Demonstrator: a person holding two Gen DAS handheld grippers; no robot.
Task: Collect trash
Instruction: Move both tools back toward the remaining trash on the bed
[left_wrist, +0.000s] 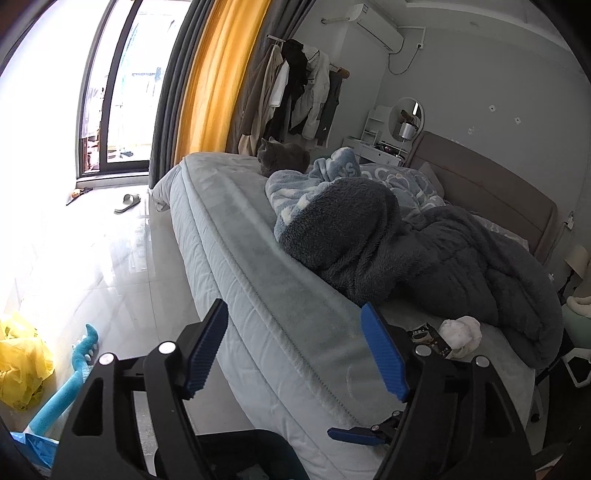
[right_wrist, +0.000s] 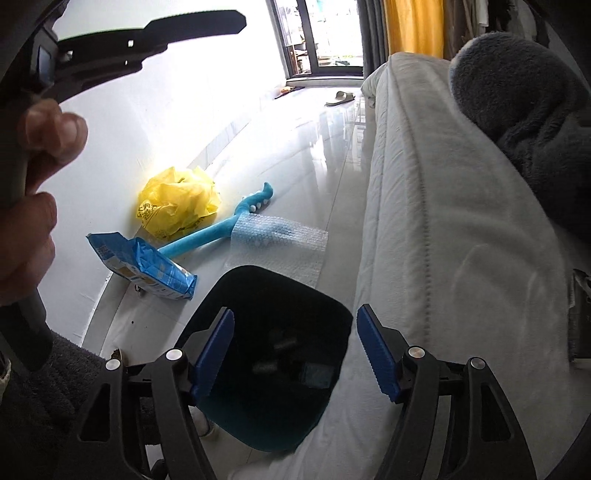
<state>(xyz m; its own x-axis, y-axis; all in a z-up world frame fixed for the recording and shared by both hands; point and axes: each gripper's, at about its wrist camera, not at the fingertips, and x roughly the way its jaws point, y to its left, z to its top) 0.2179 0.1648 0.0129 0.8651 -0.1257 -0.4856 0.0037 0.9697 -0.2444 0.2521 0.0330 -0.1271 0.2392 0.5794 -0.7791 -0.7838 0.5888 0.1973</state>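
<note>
The bed carries a rumpled grey blanket, a grey cat, a white wad and a dark wrapper. On the floor lie a yellow bag, blue packet, bubble wrap, blue toy, slipper and dark bin.

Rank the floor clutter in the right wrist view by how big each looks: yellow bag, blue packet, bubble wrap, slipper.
1. Bubble wrap
2. Yellow bag and blue packet: look alike, so unranked
3. Slipper: smallest, though it lies farthest away, so its true size is unsure
</note>
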